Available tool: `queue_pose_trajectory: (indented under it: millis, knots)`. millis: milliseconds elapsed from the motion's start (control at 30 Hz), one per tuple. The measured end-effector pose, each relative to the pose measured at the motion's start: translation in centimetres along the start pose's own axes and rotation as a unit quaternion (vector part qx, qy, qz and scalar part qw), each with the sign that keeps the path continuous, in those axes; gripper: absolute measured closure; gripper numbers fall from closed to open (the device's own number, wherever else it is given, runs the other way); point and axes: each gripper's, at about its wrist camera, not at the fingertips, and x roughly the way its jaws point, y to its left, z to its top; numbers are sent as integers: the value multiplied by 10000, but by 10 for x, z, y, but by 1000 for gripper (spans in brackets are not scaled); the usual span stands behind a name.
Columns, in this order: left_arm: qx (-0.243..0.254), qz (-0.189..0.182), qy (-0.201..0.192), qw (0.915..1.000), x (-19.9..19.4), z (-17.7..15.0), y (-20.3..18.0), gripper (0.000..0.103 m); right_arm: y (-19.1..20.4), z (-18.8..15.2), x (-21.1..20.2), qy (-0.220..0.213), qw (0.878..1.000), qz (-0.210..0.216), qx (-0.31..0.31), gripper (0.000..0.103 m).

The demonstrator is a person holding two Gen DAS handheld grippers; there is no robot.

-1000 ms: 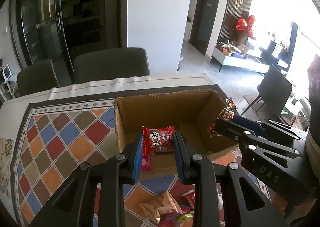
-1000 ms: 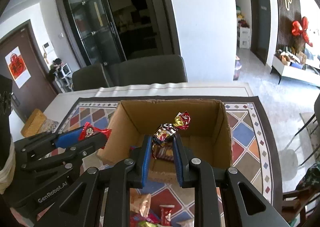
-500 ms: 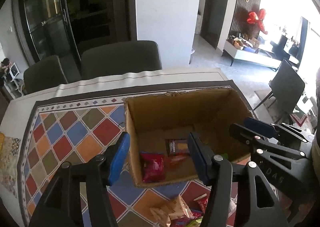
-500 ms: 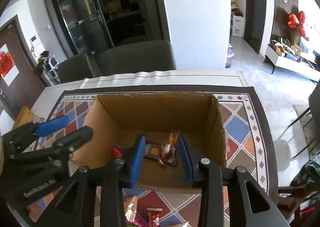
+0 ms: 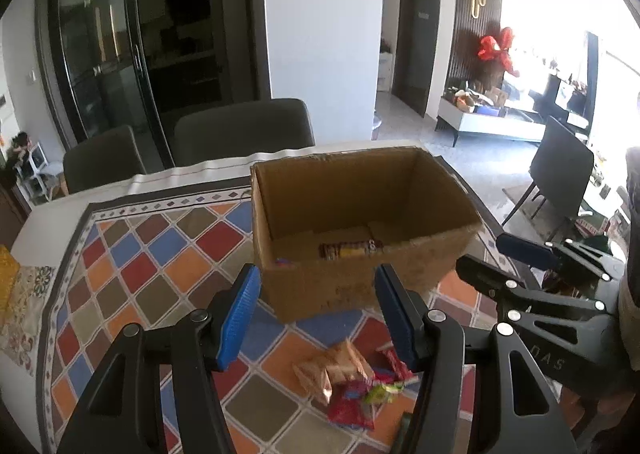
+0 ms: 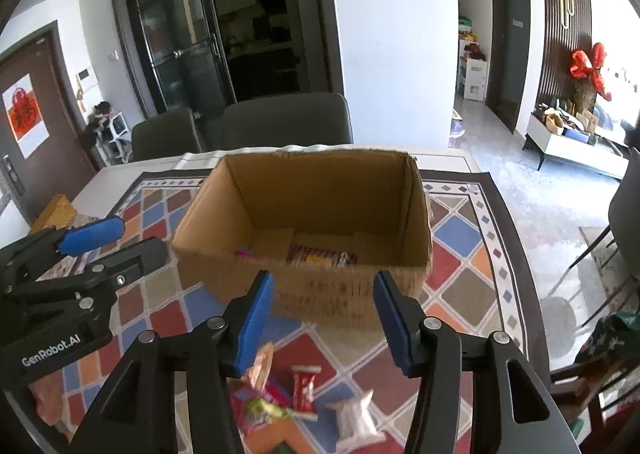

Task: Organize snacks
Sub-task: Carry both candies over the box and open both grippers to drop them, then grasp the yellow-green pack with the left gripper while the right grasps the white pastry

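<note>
An open cardboard box (image 5: 360, 286) (image 6: 340, 294) stands on the patterned tablecloth, with a few snack packets (image 5: 350, 250) (image 6: 320, 256) lying on its floor. My left gripper (image 5: 316, 314) is open in front of the box's near wall, with nothing between its blue pads. Beside it, my right gripper (image 6: 325, 322) has its jaws opening and also holds nothing. Loose snacks (image 5: 348, 378) (image 6: 280, 394) lie in a small pile on the cloth below both grippers. The right gripper (image 5: 520, 266) shows at the right of the left wrist view, and the left gripper (image 6: 104, 246) at the left of the right wrist view.
Two grey chairs (image 5: 240, 129) (image 6: 280, 121) stand behind the table's far edge. The diamond-patterned cloth (image 5: 140, 254) spreads to the left of the box. A yellow item (image 6: 56, 209) sits at the table's left edge. Another chair (image 5: 560, 177) stands on the floor to the right.
Both grippers went from shut on snacks over the box to open. The red packet and the foil candy dropped into the box. Both grippers then drew back toward the near side.
</note>
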Motion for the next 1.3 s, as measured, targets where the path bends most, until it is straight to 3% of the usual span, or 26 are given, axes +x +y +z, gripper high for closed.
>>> queue_pose_trajectory:
  millis: [467,567,900,1300]
  knots:
    - [140,-172,-143,9997,-32,-76,-32,44,-1,-75,-38,-131,9999,-105,34,49]
    - [143,-261,-91,9995,-29,-88,-35,44,-4,-91,-37,-83,9998,-182,71,45]
    - [204,-568,289,9978,0,-120,-46,44,-10,-133,-19,372,9989,-146,261,45]
    - [167,-889,842,9923,55,-129,-41,45,-18,-139,21,888,9954,-269,242,45]
